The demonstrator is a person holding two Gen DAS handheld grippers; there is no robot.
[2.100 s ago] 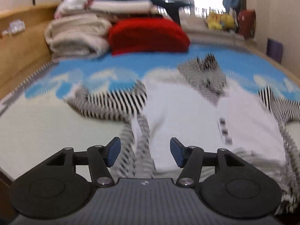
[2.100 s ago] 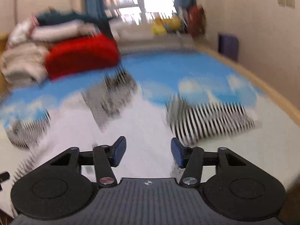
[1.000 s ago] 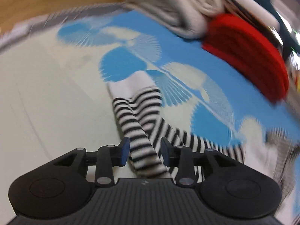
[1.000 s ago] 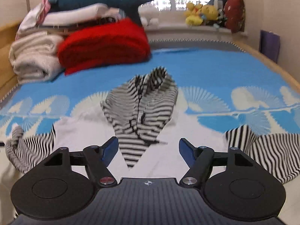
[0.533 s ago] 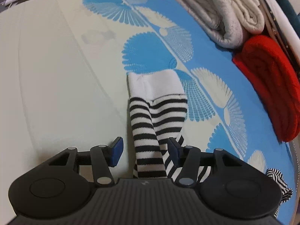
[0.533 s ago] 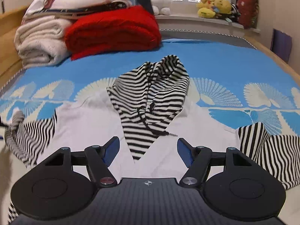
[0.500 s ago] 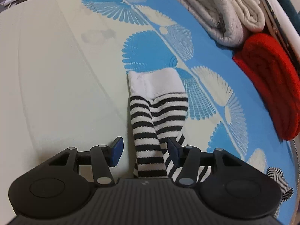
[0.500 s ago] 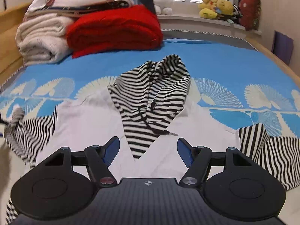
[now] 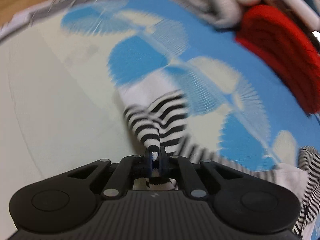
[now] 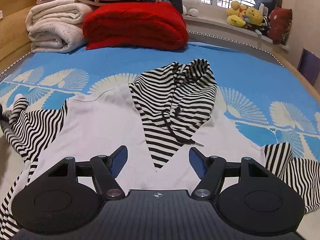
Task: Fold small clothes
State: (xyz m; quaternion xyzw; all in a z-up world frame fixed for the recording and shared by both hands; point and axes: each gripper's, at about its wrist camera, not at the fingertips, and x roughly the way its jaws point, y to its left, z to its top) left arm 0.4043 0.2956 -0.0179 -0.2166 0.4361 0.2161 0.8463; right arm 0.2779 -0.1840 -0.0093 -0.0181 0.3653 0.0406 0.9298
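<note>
The left gripper (image 9: 155, 158) has just clenched on the hoodie's striped left sleeve (image 9: 158, 116) near the bed's left edge; the right gripper (image 10: 158, 158) hovers released above the hoodie (image 10: 112, 120) spread mid-bed. Sleeve-fold step; next, I judge, carry the sleeve across the white body

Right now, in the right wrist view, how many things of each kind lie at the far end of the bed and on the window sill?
Folded blankets: 2, a red blanket and a cream blanket.
Yellow soft toys: 2.
White soft toy: 1.
Total: 5.
</note>
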